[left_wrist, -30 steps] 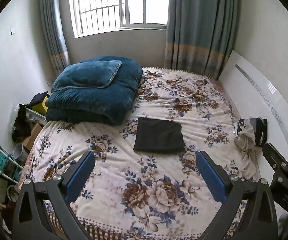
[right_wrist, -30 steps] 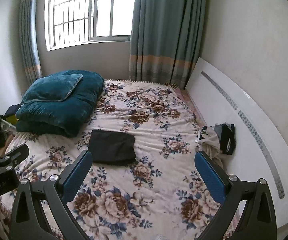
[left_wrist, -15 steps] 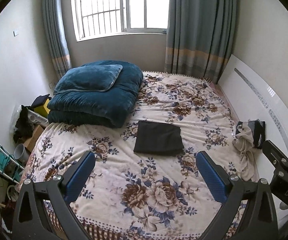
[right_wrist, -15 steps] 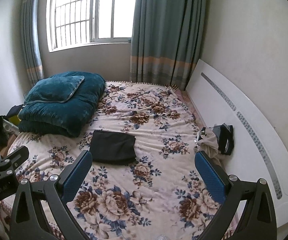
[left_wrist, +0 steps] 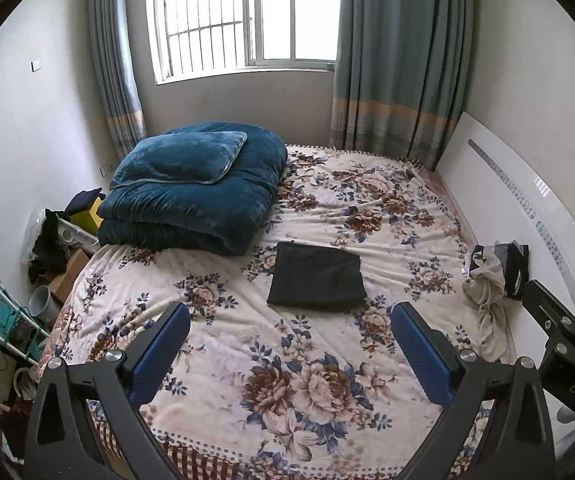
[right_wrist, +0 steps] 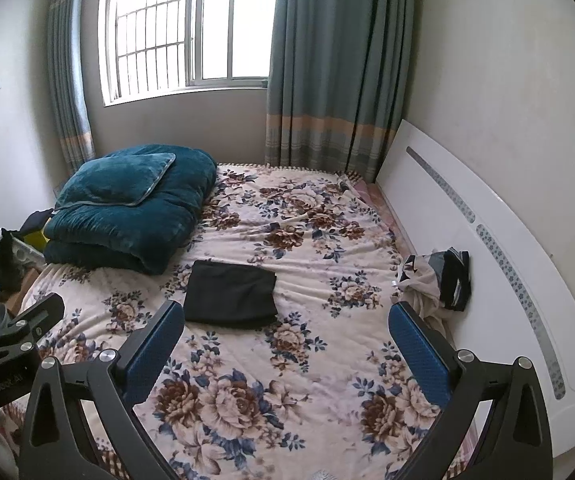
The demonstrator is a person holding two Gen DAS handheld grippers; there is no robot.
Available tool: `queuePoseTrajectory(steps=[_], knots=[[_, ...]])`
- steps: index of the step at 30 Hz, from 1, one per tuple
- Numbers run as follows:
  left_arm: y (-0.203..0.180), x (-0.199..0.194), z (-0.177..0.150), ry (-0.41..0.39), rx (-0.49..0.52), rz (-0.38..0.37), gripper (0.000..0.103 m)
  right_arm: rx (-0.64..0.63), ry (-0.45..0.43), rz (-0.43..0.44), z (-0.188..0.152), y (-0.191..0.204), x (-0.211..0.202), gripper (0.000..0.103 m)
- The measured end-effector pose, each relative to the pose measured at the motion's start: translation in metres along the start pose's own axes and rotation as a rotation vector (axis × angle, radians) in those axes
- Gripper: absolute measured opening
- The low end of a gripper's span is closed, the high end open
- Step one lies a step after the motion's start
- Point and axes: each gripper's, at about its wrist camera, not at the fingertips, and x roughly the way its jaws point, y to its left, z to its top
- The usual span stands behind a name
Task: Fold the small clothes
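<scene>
A folded black garment lies flat in the middle of the floral bed cover. A loose heap of beige and dark clothes sits at the bed's right edge by the white board. My left gripper is open, held above the near part of the bed, with nothing between its blue pads. My right gripper is open too and holds nothing. Each gripper's side shows at the edge of the other's view.
A folded teal quilt with a pillow fills the far left of the bed. A white headboard panel leans on the right wall. Boxes, a rack and clutter stand on the floor at left. Window and curtains are behind.
Both cameras have drawn back and risen a little, so the bed and the black garment sit lower and farther off. Nothing on the bed has moved. Both grippers stay open.
</scene>
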Motion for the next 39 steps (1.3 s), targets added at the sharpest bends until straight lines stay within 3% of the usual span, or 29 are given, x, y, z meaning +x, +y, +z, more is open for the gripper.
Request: queuePoseTrajectory(steps=[39], knots=[[-0.008,-0.016,0.004,-0.015,-0.018,0.011,0.103,-0.013,-0.006,0.021,0.014,0.013,0.001,0.103]])
